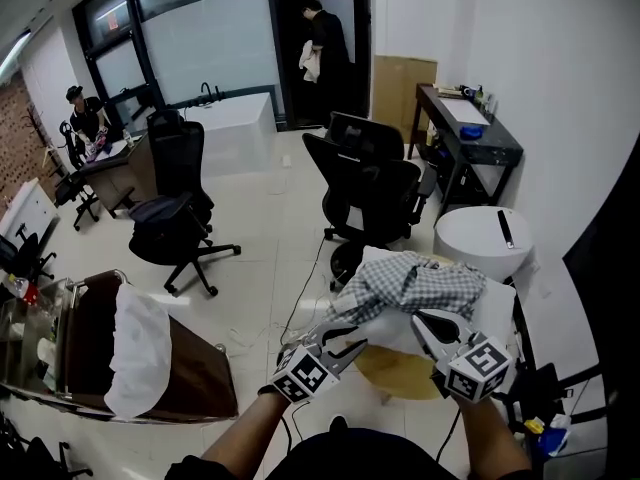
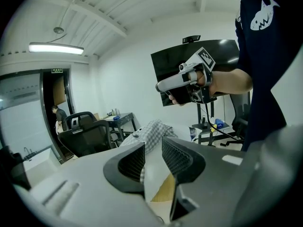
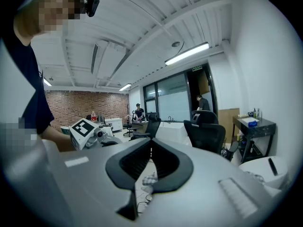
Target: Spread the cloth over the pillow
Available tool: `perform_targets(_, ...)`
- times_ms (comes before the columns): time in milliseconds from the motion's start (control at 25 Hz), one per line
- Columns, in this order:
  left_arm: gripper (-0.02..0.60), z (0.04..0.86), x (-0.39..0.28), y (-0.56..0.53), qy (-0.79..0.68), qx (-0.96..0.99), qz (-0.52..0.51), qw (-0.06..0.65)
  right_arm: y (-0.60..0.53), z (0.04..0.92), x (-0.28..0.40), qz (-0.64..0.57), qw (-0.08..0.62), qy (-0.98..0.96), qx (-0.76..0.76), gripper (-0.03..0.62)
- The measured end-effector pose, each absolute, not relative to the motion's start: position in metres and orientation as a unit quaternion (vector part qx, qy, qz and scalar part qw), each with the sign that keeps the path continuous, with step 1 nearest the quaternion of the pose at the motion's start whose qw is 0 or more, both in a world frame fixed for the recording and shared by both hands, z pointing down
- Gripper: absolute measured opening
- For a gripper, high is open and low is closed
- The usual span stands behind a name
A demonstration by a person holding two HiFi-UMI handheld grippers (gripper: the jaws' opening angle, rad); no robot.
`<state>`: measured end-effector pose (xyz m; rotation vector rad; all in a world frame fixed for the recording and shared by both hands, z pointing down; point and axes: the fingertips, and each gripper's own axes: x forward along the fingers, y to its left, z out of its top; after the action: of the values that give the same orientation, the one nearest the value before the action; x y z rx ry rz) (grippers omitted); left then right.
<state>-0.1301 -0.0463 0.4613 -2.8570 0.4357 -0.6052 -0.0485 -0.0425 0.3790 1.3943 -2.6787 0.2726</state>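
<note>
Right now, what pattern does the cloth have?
The cloth is grey-and-white checked, clearest in the head view.

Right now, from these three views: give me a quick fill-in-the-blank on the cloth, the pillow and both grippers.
1. The cloth bunched on the pillow has a ____ pattern.
2. The right gripper has its jaws ____ on a bit of that cloth.
3. The left gripper has ____ pillow fabric between its jaws.
4. The office chair beyond the pillow is ____ in colour.
Missing words: checked; shut; white; black.
</note>
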Motion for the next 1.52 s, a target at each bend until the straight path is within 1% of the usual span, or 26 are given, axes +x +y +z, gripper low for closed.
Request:
perform_targets(360, 0.103, 0.467, -0.142, -0.07, 0.171, -0.958, -0.213, 0.085, -0.079, 0.382, -0.064, 0.08, 0.072, -0.898, 0.427, 0.015)
perform_targets(680, 0.104, 0.464, -0.144, -0.089, 0.227, -0.946, -0.221, 0.066, -0.115, 0.381, -0.075, 0.06, 0.109, -0.924, 0.362, 0.035)
perform_targets(720, 0.117, 0.465, -0.143, -0.089, 0.232, -0.945, -0.222, 0.064, -0.118, 0.381, -0.075, 0.059, 0.11, -0.926, 0.356, 0.04)
perform_targets(960, 0.125, 0.474, -0.142, -0.095, 0.26, -0.938, -0.225, 0.049, -0.131, 0.387, -0.08, 0.054, 0.122, -0.937, 0.321, 0.048)
perform_targets(1280, 0.127, 0.485, -0.142, -0.103, 0.292, -0.925, -0.24, 0.035, -0.143, 0.394, -0.074, 0.046, 0.139, -0.945, 0.292, 0.062)
perform_targets(1520, 0.141, 0.496, -0.138, -0.104, 0.31, -0.916, -0.253, 0.024, -0.151, 0.411, -0.063, 0.039, 0.171, -0.946, 0.272, 0.079)
